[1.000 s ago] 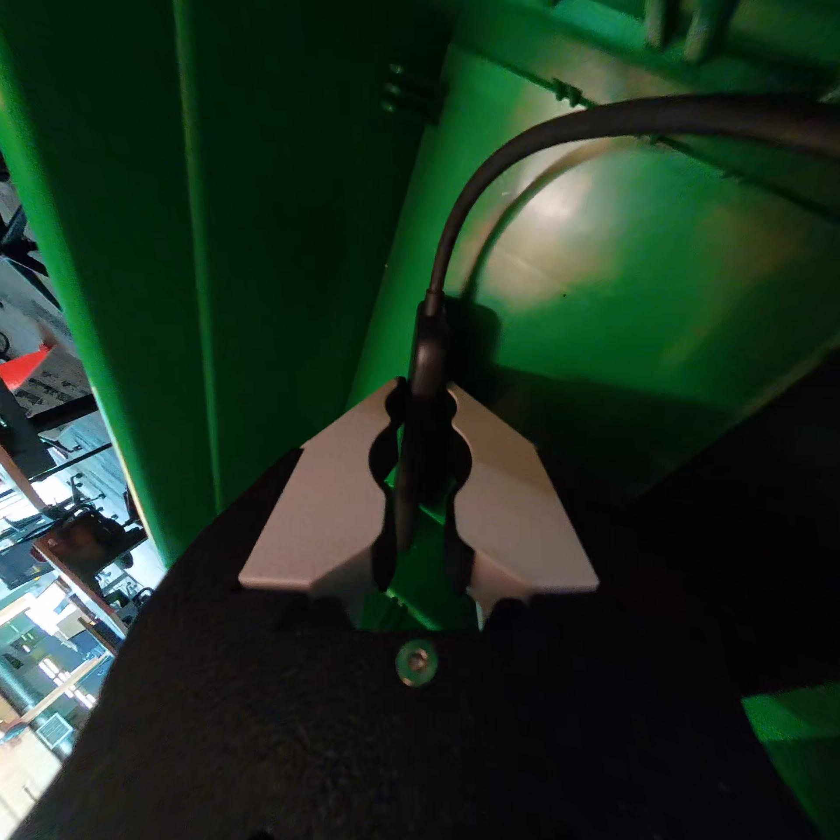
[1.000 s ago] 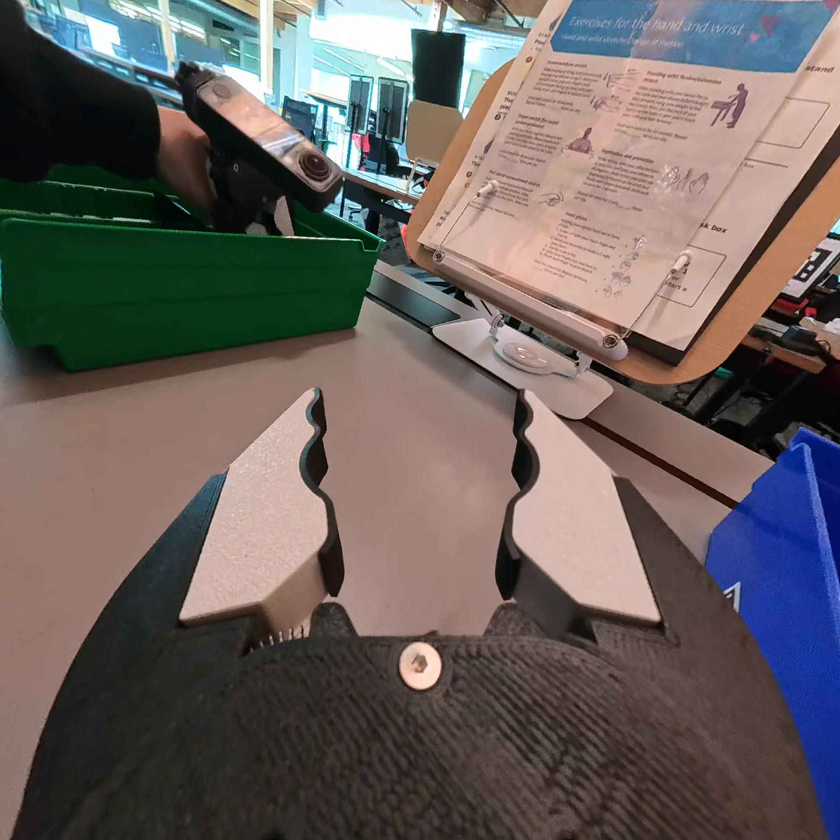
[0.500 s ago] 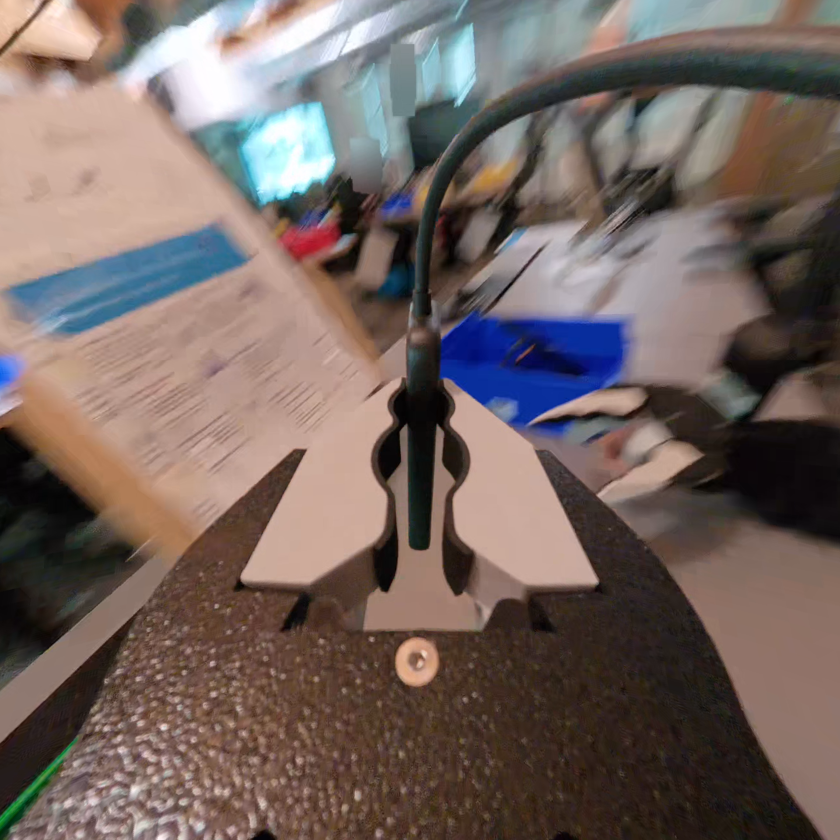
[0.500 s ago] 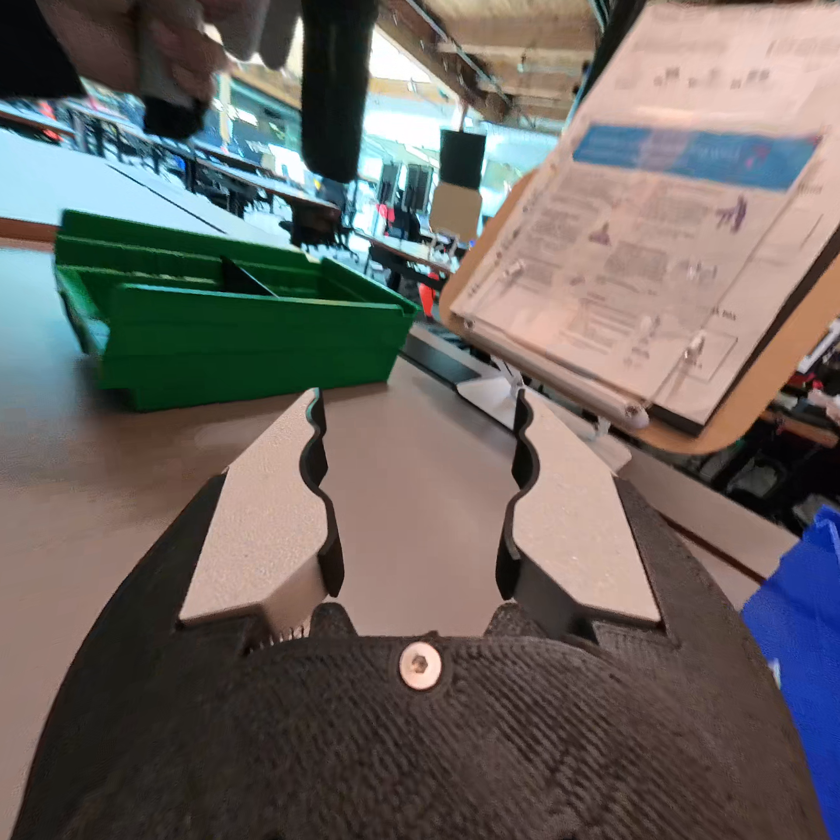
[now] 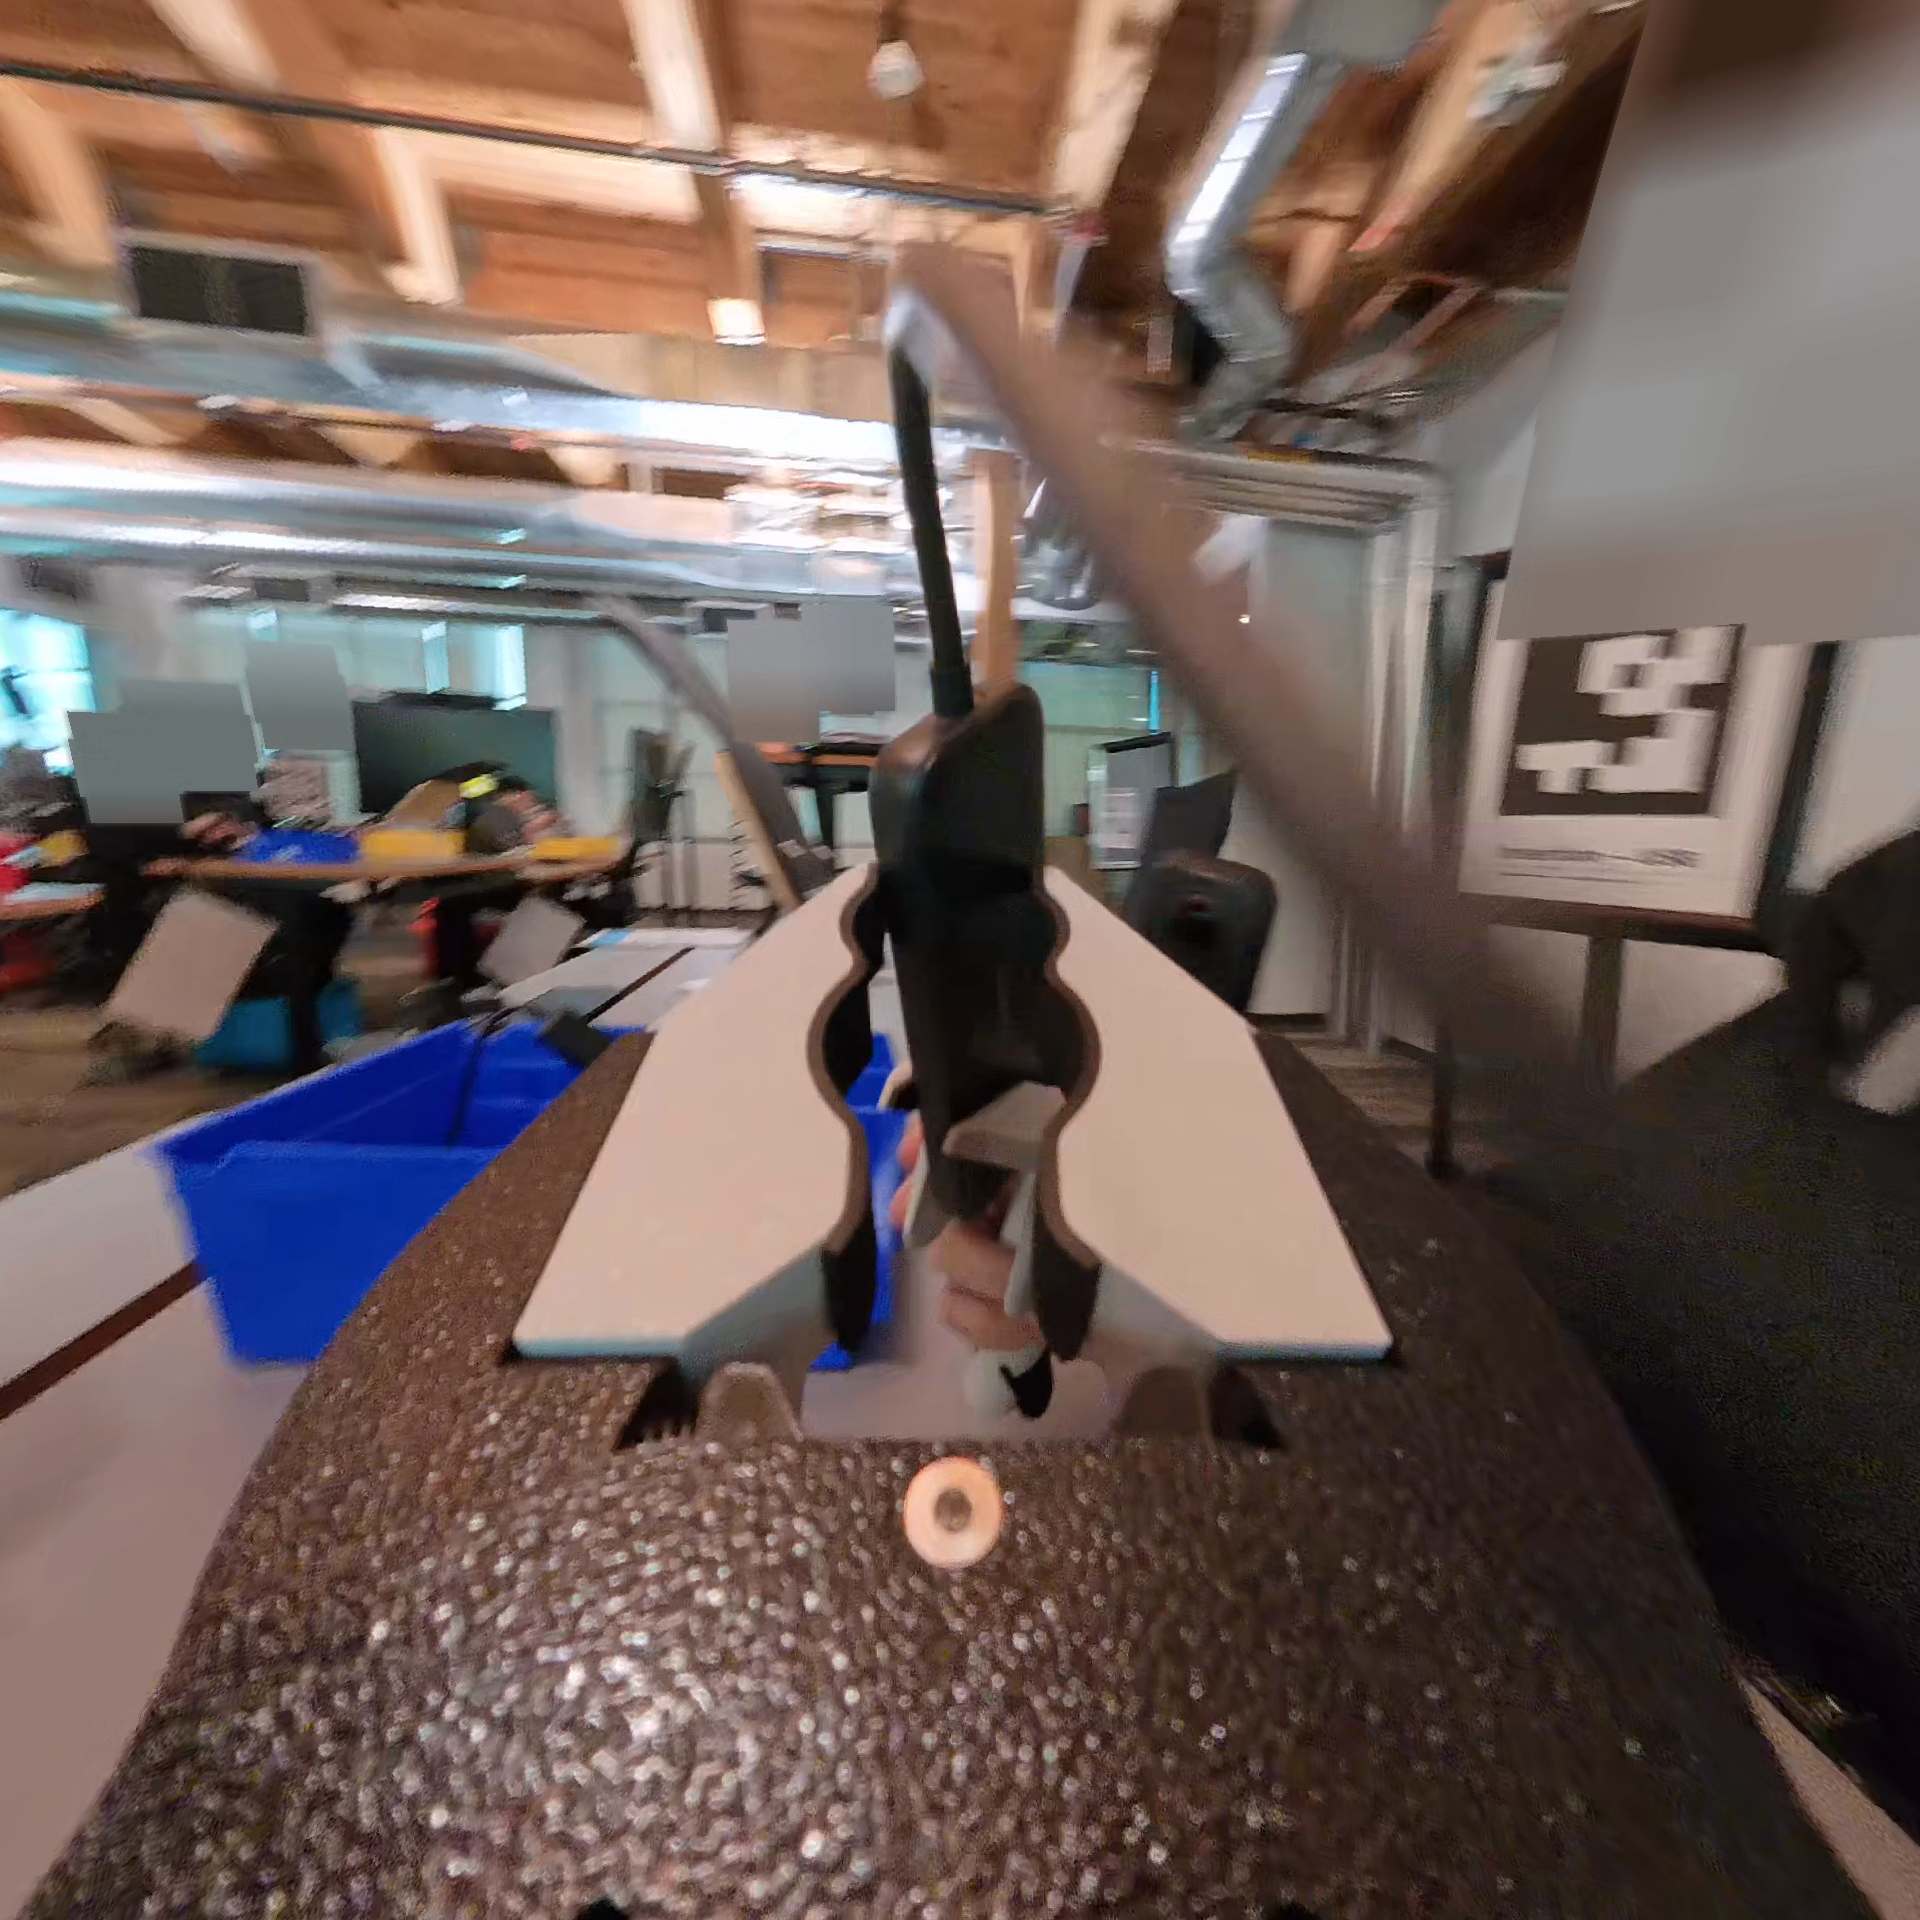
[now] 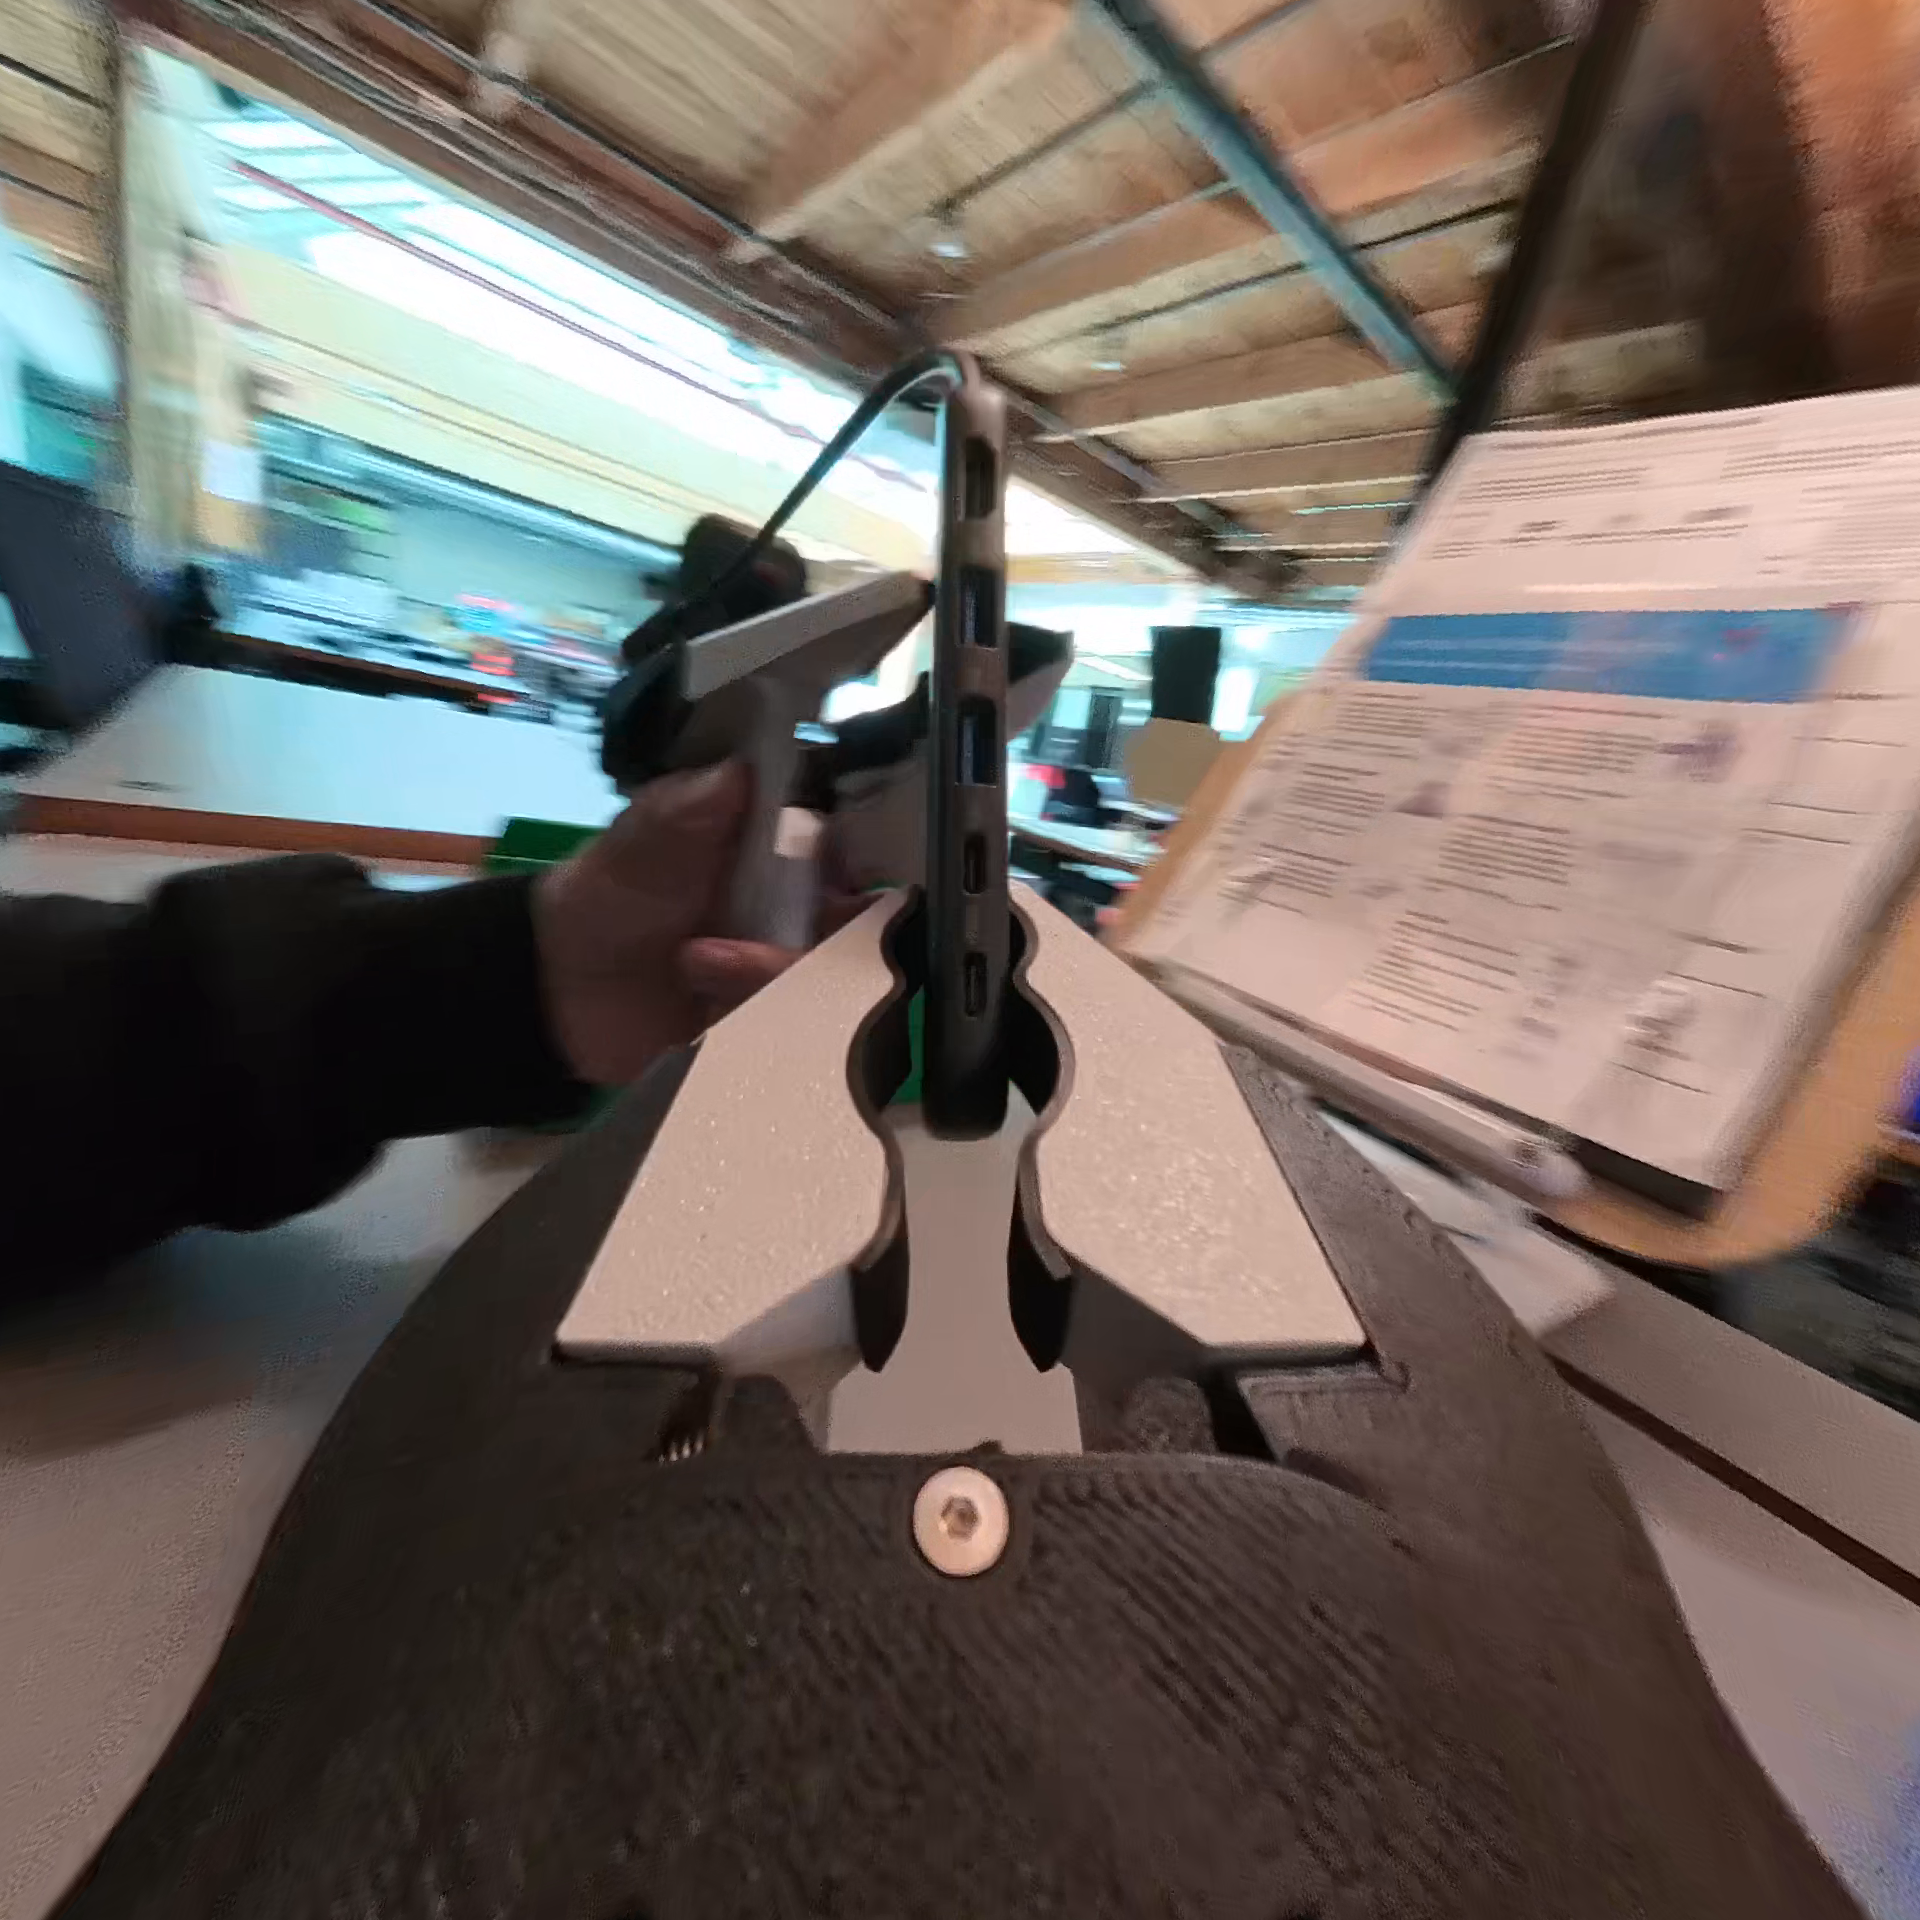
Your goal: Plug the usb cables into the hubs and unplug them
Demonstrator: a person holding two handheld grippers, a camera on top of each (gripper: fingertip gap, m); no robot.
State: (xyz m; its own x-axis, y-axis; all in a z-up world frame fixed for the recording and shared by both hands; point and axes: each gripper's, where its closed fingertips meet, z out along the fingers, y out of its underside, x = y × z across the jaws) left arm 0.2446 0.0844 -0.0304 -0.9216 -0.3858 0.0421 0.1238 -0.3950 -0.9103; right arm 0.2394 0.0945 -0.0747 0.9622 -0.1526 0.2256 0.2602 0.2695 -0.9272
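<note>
Gripping hub (image 6: pixel 964 790), blue bin (image 5: pixel 343 1164) left, document stand (image 6: pixel 1538 831) right

Motion blur smears the propped page (image 6: pixel 1538 821) and ceiling (image 6: pixel 1195 208).

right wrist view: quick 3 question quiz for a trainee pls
1. True or false: the hub stands upright, with its ports facing the camera.
2. The right gripper clamps the hub's lower end. What else grips the hub? A) the left gripper B) a bare hand C) nothing
3. Fill in: the cable leaves the hub at its ___ end.
Key: 1 true; 2 A; 3 top.
</note>
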